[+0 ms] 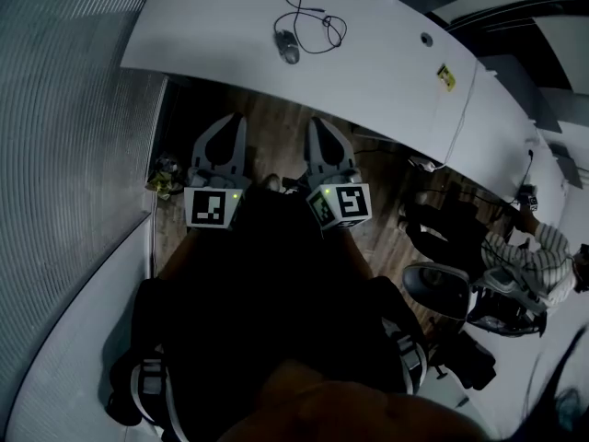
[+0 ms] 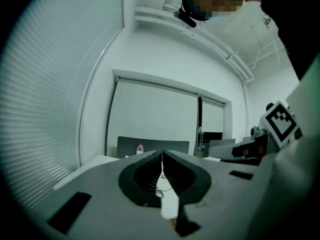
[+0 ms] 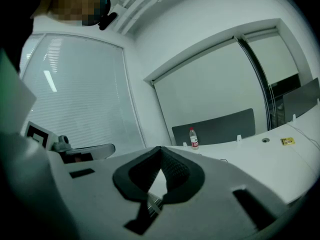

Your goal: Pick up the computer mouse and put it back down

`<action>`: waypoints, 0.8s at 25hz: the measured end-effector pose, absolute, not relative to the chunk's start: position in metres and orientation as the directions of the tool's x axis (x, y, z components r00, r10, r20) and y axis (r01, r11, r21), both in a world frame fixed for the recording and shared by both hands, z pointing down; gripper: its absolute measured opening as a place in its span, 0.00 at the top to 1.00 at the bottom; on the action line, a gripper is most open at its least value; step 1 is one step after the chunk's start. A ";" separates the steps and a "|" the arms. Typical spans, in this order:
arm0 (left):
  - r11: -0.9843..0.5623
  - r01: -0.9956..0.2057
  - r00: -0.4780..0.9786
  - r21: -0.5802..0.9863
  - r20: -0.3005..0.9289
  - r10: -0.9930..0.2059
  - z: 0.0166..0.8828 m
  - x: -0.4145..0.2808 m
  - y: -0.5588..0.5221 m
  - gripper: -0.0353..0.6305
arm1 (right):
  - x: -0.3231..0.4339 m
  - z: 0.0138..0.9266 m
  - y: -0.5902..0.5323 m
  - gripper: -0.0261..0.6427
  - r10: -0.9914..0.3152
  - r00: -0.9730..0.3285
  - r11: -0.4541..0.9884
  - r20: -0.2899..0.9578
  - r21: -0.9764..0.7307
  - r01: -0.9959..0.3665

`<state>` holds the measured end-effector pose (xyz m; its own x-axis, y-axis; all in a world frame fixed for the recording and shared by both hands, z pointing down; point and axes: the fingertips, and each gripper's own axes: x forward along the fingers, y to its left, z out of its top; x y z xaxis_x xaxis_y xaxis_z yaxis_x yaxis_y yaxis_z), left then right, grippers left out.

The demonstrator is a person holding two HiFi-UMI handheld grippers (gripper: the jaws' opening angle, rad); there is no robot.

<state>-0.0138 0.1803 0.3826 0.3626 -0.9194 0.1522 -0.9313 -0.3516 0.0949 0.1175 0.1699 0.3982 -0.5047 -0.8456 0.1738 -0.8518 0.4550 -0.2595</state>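
**Head view.** The left gripper (image 1: 232, 122) and right gripper (image 1: 317, 125) are hovering side by side over a strip of wooden floor (image 1: 276, 145), short of the white table (image 1: 202, 35), both with jaws pressed together. The computer mouse (image 1: 289, 47) is lying on the table well ahead of them, its cable (image 1: 317, 21) looping just beside it. Nothing is standing between grippers and mouse. A yellow tag (image 1: 446, 77) is lying farther right on the table. An office chair (image 1: 442, 288) and a seated person's striped sleeve (image 1: 529, 247) are occupying the right side. Slatted blinds (image 1: 55, 109) are filling the left.

**Left gripper view.** The jaws are meeting at their tips, empty. A small pale shape under them is probably the mouse – too small to confirm. A bottle (image 2: 140, 147) is standing before a dark panel (image 2: 170, 146).

**Right gripper view.** The jaws are closed on nothing. The bottle, panel and tag are showing on the table – roller blinds (image 3: 210, 89) are covering the windows behind.
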 end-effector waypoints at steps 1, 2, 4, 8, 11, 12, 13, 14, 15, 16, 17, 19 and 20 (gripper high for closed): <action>-0.353 -0.931 0.364 0.098 0.154 -0.919 0.384 -0.017 0.171 0.94 | 0.115 0.401 0.160 0.96 -0.845 -0.504 0.455 0.179 -0.257 -0.853; -0.354 -0.930 0.366 0.101 0.155 -0.918 0.385 -0.021 0.161 0.94 | 0.112 0.404 0.151 0.96 -0.845 -0.503 0.453 0.183 -0.257 -0.854; -0.358 -0.928 0.370 0.102 0.158 -0.915 0.386 -0.029 0.143 0.94 | 0.105 0.407 0.134 0.96 -0.846 -0.498 0.444 0.193 -0.265 -0.856; -0.364 -0.924 0.379 0.114 0.164 -0.911 0.389 -0.044 0.110 0.94 | 0.088 0.410 0.102 0.96 -0.845 -0.487 0.431 0.221 -0.258 -0.865; -0.372 -0.919 0.391 0.128 0.178 -0.903 0.392 -0.056 0.083 0.94 | 0.077 0.414 0.077 0.96 -0.853 -0.471 0.410 0.224 -0.269 -0.871; -0.376 -0.917 0.395 0.132 0.181 -0.901 0.391 -0.059 0.074 0.94 | 0.073 0.414 0.069 0.96 -0.855 -0.466 0.404 0.227 -0.270 -0.874; -0.381 -0.915 0.401 0.134 0.182 -0.898 0.390 -0.063 0.066 0.94 | 0.069 0.414 0.062 0.96 -0.858 -0.459 0.396 0.233 -0.271 -0.877; -0.387 -0.912 0.406 0.133 0.183 -0.895 0.388 -0.066 0.058 0.94 | 0.065 0.413 0.055 0.96 -0.859 -0.452 0.387 0.241 -0.271 -0.881; -0.394 -0.910 0.413 0.131 0.184 -0.892 0.388 -0.069 0.051 0.94 | 0.062 0.413 0.049 0.96 -0.859 -0.446 0.381 0.251 -0.268 -0.885; -0.400 -0.907 0.419 0.133 0.186 -0.889 0.388 -0.072 0.044 0.94 | 0.058 0.414 0.043 0.96 -0.859 -0.441 0.377 0.262 -0.260 -0.889; -0.407 -0.903 0.427 0.137 0.188 -0.884 0.389 -0.075 0.036 0.94 | 0.055 0.415 0.038 0.96 -0.858 -0.435 0.374 0.273 -0.249 -0.893; -0.426 -0.894 0.447 0.142 0.188 -0.875 0.390 -0.081 0.021 0.94 | 0.049 0.419 0.025 0.96 -0.862 -0.417 0.359 0.290 -0.232 -0.904; -0.437 -0.888 0.457 0.141 0.185 -0.870 0.390 -0.084 0.015 0.94 | 0.047 0.422 0.019 0.96 -0.864 -0.406 0.348 0.298 -0.229 -0.909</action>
<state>-0.0840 0.0146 0.3905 0.4572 -0.8699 0.1851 -0.8884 -0.4368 0.1415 0.0471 0.0194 0.4221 -0.4057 -0.8641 0.2977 -0.9092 0.3481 -0.2286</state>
